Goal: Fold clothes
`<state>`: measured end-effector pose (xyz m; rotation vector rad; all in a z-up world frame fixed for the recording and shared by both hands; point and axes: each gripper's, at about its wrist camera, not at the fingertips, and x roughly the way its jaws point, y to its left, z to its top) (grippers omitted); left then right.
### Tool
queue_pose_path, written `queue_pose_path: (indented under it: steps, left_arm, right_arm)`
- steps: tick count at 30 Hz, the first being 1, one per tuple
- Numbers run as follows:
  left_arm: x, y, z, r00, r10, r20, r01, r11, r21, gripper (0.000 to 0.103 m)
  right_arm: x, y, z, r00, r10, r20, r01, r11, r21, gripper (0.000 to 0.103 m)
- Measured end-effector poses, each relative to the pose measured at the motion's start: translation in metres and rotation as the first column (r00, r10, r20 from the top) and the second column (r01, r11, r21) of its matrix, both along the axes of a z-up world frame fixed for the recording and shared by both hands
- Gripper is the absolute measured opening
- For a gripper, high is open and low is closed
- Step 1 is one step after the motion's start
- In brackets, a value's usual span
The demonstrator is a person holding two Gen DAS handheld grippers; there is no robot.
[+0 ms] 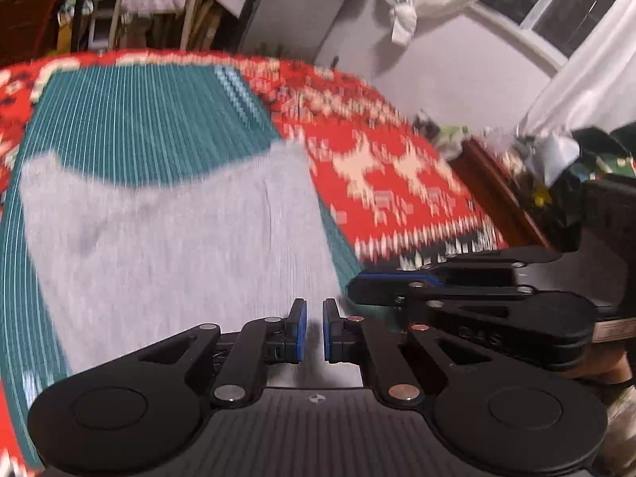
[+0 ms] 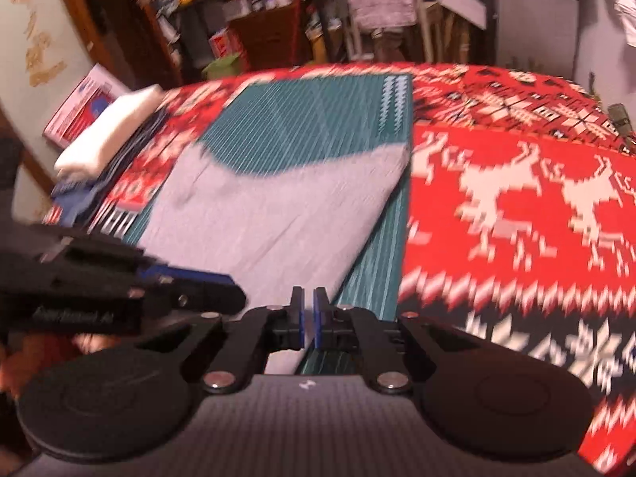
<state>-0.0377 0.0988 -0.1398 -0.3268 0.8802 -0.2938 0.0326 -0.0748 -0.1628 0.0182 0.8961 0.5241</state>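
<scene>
Two grippers are seen low at the near edge of a grey garment (image 1: 171,246), side by side. The garment is laid flat on a teal striped mat (image 1: 139,119), which is spread over a red blanket (image 1: 397,183) patterned w/ white reindeer. Fabric is plain light grey, heathered; no print is made out. The far edge is curved, w/ a dip in the middle and a raised corner at each side, so teal is exposed in the dip. One darker smudge or crease is noted left of centre in the left wrist view; blur prevents telling which. The surface is mostly smooth, w/ a faint lengthwise fold line toward the right side. In the right wrist view the garment (image 2: 274,214) is seen slanted across the mat (image 2: 318,127), its right far corner touching the mat's right edge.

Left gripper (image 1: 314,328): blue-padded fingers are held w/ a narrow gap over the grey cloth's near edge; whether cloth is pinched cannot be told. Right gripper (image 2: 309,318): pads are drawn nearly together, a thin slit left; grip on fabric cannot be told either, as the cloth's near corner is hidden beneath it. Each gripper is seen in the other's view, just beside.

Folded white cloth (image 2: 107,135) is stacked on dark blue items at the blanket's left edge, well apart from the garment. Both views are motion-blurred.
</scene>
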Motion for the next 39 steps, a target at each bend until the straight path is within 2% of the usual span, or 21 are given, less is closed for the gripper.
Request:
queue_pose_path:
  steps: [2,6,11,17,21,26,39]
  left_arm:
    - [0.021,0.001,-0.001,1.000,0.030,0.000,-0.030,0.999,0.019,0.006]
    - [0.060,0.008,-0.005,0.996,0.086,-0.004,-0.086,0.996,-0.020,0.006]
    - [0.093,-0.003,-0.012,0.997,0.074,-0.022,-0.073,0.997,0.030,0.006]
    - [0.100,-0.008,-0.016,0.999,0.039,-0.029,-0.036,0.996,0.079,0.007]
    - [0.101,-0.003,-0.010,0.999,0.049,-0.010,-0.049,0.998,0.047,0.007]
    - [0.120,0.002,-0.018,0.996,0.083,-0.038,-0.083,0.997,0.006,0.007]
    - [0.144,0.006,-0.023,0.991,0.132,-0.032,-0.132,0.991,-0.011,0.007]
  right_arm:
    - [0.018,0.001,0.000,1.000,-0.021,0.023,0.020,1.000,0.006,0.005]
    - [0.049,0.004,-0.001,0.996,-0.063,0.056,0.063,0.998,0.003,0.005]
    - [0.075,0.004,-0.015,0.993,-0.102,0.053,0.102,0.995,0.018,0.003]
    - [0.083,-0.002,-0.031,0.994,-0.101,0.031,0.100,0.995,0.024,0.003]
    - [0.095,-0.007,-0.026,0.990,-0.135,0.030,0.134,0.990,0.046,0.003]
    - [0.112,-0.009,-0.026,0.984,-0.176,0.034,0.173,0.983,0.062,0.003]
    - [0.140,-0.009,-0.034,0.975,-0.218,0.034,0.216,0.974,0.063,0.004]
